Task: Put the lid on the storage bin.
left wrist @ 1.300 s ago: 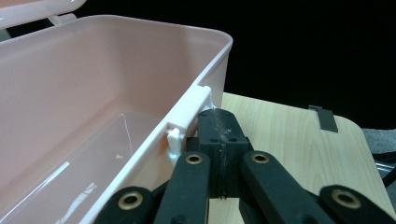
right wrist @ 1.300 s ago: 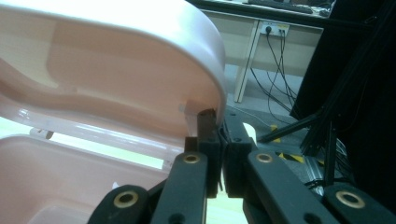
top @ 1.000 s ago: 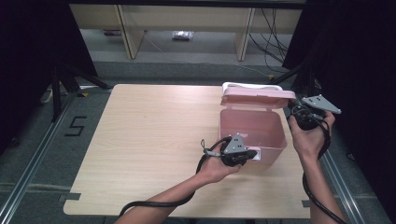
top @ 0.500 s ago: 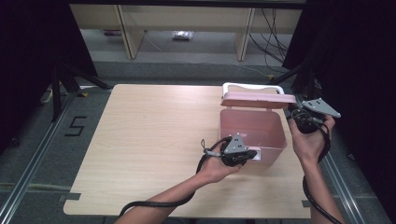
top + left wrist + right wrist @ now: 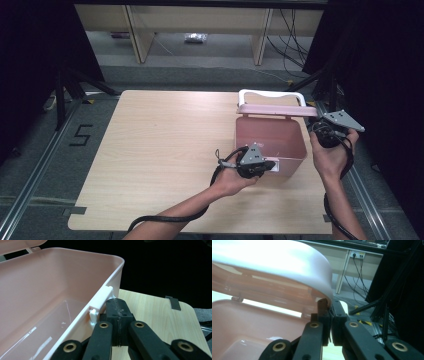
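Pink box sits at the surface's right edge, lid half raised; our left gripper pinches the front latch, right gripper pinches the lid edge; swing unfinished.

Both claws closed, forearms reaching in.
The left claw sits low with jaws pressed together; the right claw is raised, jaws nearly shut.
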{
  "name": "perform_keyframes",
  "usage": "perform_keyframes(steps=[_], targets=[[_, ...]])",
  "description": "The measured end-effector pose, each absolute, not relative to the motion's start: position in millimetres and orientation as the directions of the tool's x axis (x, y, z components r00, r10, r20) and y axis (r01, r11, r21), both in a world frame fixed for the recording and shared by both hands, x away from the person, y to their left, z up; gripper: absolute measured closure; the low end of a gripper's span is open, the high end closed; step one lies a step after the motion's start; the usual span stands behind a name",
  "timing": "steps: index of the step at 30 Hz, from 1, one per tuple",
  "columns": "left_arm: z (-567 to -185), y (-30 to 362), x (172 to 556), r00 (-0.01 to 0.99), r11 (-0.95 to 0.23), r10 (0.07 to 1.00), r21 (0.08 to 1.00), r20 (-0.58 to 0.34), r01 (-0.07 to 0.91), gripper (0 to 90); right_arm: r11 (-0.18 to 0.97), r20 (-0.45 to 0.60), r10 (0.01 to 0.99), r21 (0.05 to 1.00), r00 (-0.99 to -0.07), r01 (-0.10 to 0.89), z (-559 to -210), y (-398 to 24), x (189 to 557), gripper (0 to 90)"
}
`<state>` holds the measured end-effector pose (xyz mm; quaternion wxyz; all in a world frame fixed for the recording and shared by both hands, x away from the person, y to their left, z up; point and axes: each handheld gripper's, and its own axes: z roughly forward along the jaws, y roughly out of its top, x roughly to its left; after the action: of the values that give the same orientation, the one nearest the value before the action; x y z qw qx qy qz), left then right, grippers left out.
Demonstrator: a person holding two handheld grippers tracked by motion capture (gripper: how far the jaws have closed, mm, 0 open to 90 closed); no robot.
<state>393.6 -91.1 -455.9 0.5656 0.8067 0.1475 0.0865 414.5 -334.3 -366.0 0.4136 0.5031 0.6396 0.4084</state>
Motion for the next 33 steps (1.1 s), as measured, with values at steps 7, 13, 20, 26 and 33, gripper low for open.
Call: perform_keyframes(steps=[7,13,20,26,33], targets=[[-455.8,-90.9,393.7,0.942,-0.319,0.334,0.938,-0.026,0.139,89.9,0.161,-0.121,0.982,0.940,-0.147,0.300,-369.3,-334.5,412.0,88.6],[-456.1,-91.1,393.5,0.942,-0.315,0.336,0.939,-0.027,0.139,89.9,0.160,-0.120,0.982,0.940,-0.144,0.302,-370.5,-334.4,410.7,88.6],[-455.7,-90.6,394.0,0.942,-0.321,0.334,0.937,-0.025,0.139,89.9,0.160,-0.121,0.982,0.941,-0.143,0.300,-372.1,-334.4,408.8,88.5],[-455.9,-91.2,393.1,0.942,-0.312,0.335,0.939,-0.033,0.144,89.8,0.149,-0.109,0.984,0.940,-0.141,0.308,-373.2,-333.9,406.8,88.4],[-452.1,-87.2,389.9,0.946,-0.310,0.323,0.941,-0.030,0.136,89.8,0.147,-0.107,0.984,0.939,-0.142,0.312,-375.5,-334.0,405.3,88.3]])
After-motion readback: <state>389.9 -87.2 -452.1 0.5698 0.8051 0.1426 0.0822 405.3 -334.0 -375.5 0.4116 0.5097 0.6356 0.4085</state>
